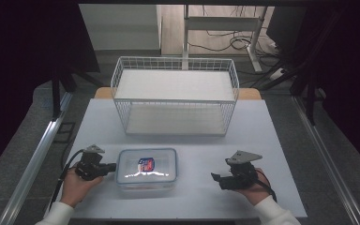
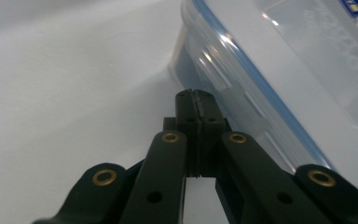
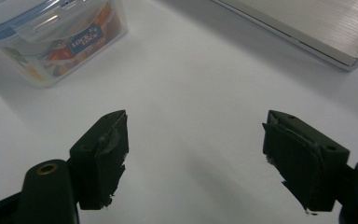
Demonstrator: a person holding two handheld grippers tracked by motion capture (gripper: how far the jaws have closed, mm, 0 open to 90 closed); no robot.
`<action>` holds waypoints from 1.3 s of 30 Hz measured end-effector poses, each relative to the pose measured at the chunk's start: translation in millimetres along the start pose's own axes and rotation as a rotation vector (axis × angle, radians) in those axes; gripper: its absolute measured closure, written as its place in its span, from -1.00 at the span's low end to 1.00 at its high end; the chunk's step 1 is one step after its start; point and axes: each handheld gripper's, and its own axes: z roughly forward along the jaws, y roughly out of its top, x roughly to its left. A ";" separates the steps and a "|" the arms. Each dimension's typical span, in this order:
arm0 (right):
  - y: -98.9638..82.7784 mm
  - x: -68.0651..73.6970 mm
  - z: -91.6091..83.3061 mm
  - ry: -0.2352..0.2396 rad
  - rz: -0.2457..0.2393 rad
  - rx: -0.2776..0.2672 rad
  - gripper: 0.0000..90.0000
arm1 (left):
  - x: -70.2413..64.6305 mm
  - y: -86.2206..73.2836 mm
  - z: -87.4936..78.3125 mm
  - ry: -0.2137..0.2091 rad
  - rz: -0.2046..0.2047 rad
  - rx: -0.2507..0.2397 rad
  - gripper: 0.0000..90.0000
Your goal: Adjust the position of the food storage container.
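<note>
2 hands rest low on the white desk (image 1: 262,126). At lower left, the left claw (image 1: 111,166), pinched together on nothing, touches the clear blue-rimmed lidded plastic box (image 1: 146,168); the right claw (image 1: 216,179) gapes wide, empty, lower right.

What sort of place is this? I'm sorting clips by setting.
Probably a lab recording bench: a white table between metal rails, dark curtains, cables on the floor, and a staged wire basket and food container.
</note>
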 end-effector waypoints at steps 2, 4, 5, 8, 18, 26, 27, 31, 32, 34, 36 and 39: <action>0.0 0.2 -0.1 0.000 0.001 -0.002 -0.51 | 0.2 0.7 0.5 0.002 -0.002 0.001 1.00; 0.1 0.3 -0.2 0.000 0.000 -0.003 -0.51 | 0.2 1.1 1.2 0.003 -0.006 0.001 1.00; 0.1 0.3 -0.2 0.000 0.000 -0.003 -0.51 | 0.2 1.1 1.2 0.003 -0.006 0.001 1.00; 0.3 0.2 0.2 0.001 -0.002 0.000 -0.51 | -3.1 3.3 4.0 -0.005 -0.007 0.002 1.00; 0.3 -1.4 -0.7 0.011 0.020 -0.006 -0.51 | -32.0 18.4 22.2 -0.028 0.045 0.010 1.00; -0.6 -6.0 -2.2 -0.002 0.051 -0.017 -0.51 | -50.5 28.3 35.2 -0.055 0.079 0.027 1.00; -0.6 -5.9 -1.9 -0.003 0.049 -0.016 -0.51 | -51.8 29.1 36.9 -0.053 0.085 0.034 1.00; -0.9 -5.7 -1.9 -0.008 0.054 -0.019 -0.51 | -55.8 29.4 42.4 -0.054 0.101 0.052 1.00; -0.9 -5.7 -1.9 -0.008 0.054 -0.019 -0.51 | -56.6 29.2 43.4 -0.052 0.111 0.057 1.00; -1.6 -7.5 -3.2 -0.010 0.074 -0.033 -0.51 | -55.1 29.6 42.2 -0.057 0.104 0.047 1.00; -1.9 -8.9 -4.0 -0.015 0.085 -0.048 -0.51 | -49.7 29.8 35.5 -0.057 0.096 0.024 1.00; -1.7 -9.9 -5.4 -0.027 0.096 -0.068 -0.50 | -41.5 26.5 22.2 -0.054 0.073 -0.017 1.00</action>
